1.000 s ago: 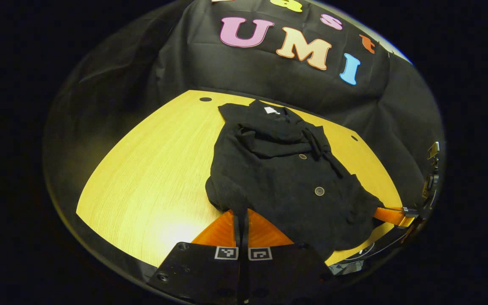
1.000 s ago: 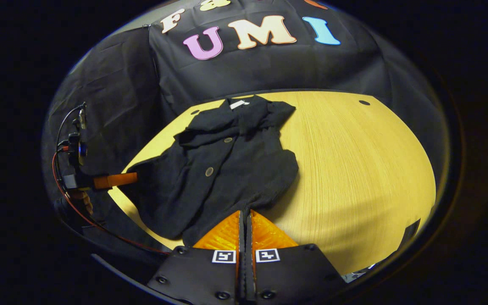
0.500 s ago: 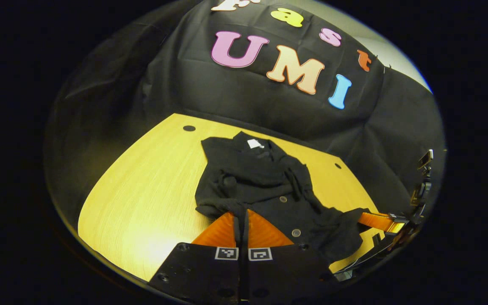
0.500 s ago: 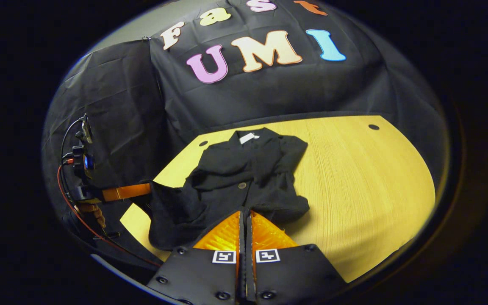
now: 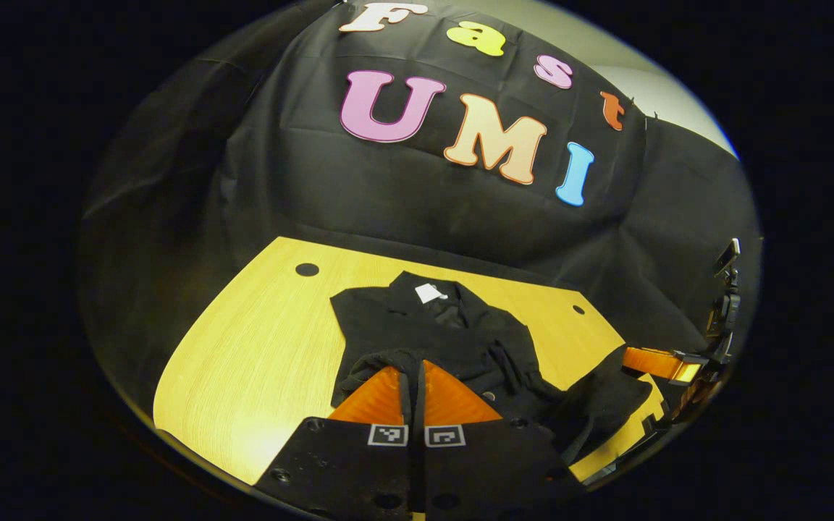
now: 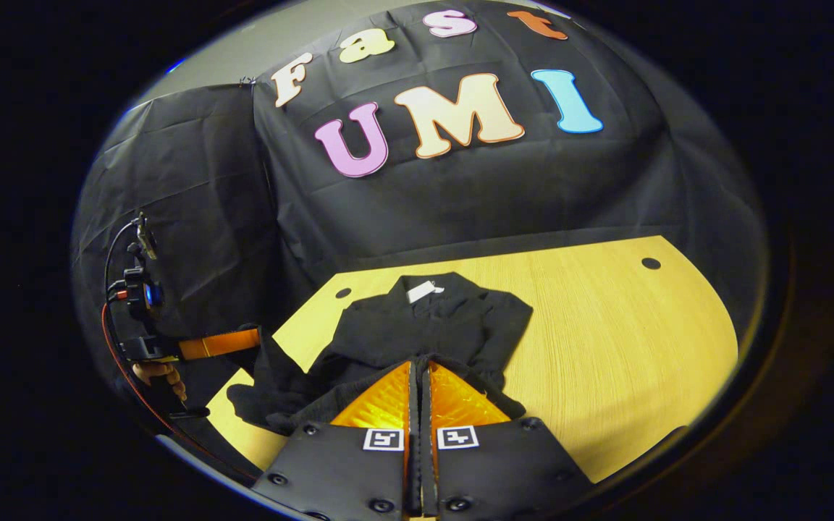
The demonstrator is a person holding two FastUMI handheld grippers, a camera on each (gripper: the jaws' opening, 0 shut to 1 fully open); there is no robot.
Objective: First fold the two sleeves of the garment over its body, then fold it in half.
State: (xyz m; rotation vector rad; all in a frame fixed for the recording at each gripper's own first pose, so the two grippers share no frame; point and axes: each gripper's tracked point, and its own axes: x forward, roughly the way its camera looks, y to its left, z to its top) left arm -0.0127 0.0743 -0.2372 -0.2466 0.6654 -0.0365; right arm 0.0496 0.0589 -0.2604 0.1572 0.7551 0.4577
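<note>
Garment (image 5: 453, 340) black, lying on yellow table (image 5: 258, 340), lower centre of both views. Nearest: left gripper (image 5: 413, 380) clenched on hem edge, bottom centre of left gripper view; right gripper (image 6: 418, 376) likewise pinching hem, bottom centre of right gripper view. Hem held up off table, bunched toward collar. Sleeves look folded over body already, so half-fold judged in hand. Farther up: collar with white tag (image 5: 428, 292) flat near table's far edge. Next: carry hem forward evenly to collar, lay down, then release both.
</note>
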